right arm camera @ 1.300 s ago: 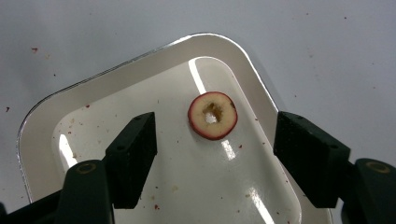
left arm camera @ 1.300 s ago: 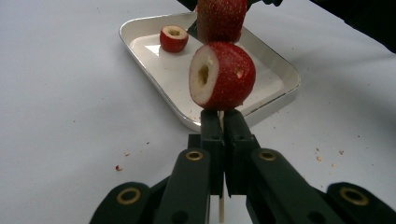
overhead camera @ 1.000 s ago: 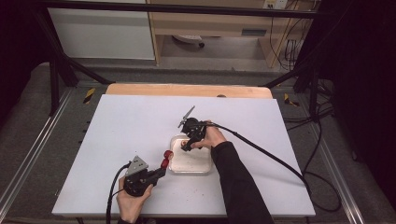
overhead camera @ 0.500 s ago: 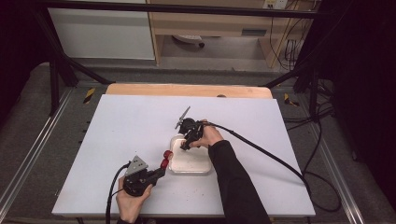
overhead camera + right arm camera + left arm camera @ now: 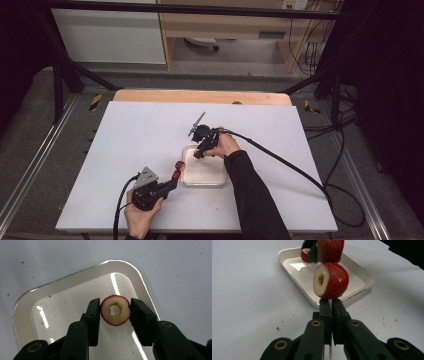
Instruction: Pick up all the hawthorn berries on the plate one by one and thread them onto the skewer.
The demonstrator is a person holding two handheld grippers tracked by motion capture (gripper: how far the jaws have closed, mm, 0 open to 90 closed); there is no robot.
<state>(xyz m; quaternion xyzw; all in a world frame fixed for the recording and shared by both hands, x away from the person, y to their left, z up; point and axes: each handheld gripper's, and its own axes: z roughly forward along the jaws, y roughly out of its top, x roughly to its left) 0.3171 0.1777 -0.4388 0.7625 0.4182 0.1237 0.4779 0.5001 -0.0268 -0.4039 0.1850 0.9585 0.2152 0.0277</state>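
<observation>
My left gripper (image 5: 329,305) is shut on a thin wooden skewer (image 5: 330,350) near the table's front. The skewer carries two cored red fruits, the lower one (image 5: 330,281) just above the jaws and another (image 5: 329,250) above it. From above they show as red dots (image 5: 177,169) at the left gripper (image 5: 172,183). My right gripper (image 5: 115,308) points down into the white tray (image 5: 75,277). Its jaws have just been closing on a cored red fruit (image 5: 110,316), and both pads now touch its sides. In the high view the right gripper (image 5: 198,154) is over the tray's (image 5: 210,172) far left corner.
The tray lies mid-table on a white board (image 5: 125,140) speckled with red crumbs. A wooden strip (image 5: 200,96) runs along the far edge. A black cable (image 5: 280,160) trails right from the right gripper. Metal frame rails flank the table.
The right gripper leans a touch further left over the tray's corner. The left hand and the skewer stay where they were.
</observation>
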